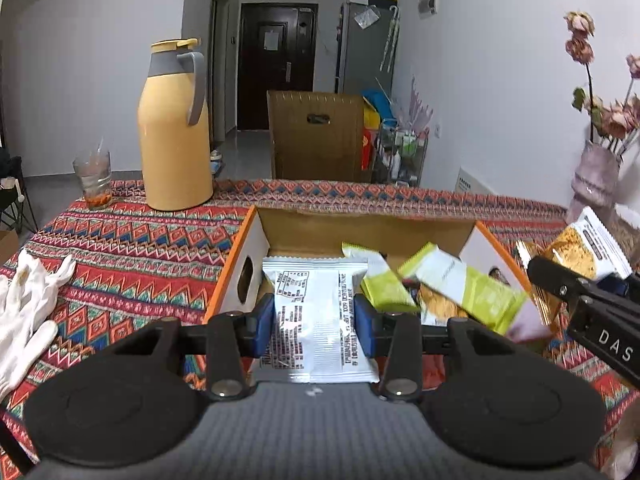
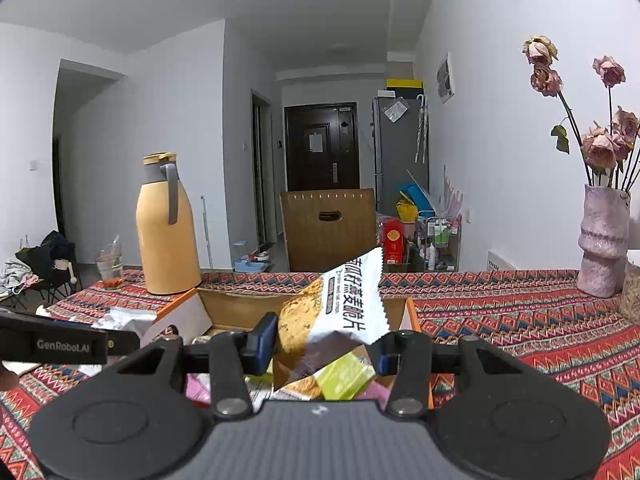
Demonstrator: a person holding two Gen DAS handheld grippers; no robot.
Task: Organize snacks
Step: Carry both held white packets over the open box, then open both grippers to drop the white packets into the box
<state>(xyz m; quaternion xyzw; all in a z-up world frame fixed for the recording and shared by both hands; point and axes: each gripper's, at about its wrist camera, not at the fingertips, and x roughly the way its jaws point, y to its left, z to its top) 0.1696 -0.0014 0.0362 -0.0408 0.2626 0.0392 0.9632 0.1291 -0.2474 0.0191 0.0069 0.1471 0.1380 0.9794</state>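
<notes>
Blue pads of the left gripper clamp a silver snack packet, printed back up, held over the near edge of an orange-rimmed cardboard box. Right gripper pinches a white oat-crisp packet, tilted, above the same box w/ green packets loose inside. Step, by the look: both packets lifted from the box for sorting; next move needs a clear spot to set each down w/o dropping. Patterned tablecloth left to right: white gloves, glass, yellow thermos, pink vase w/ dried roses. Hallway & dark door behind.
</notes>
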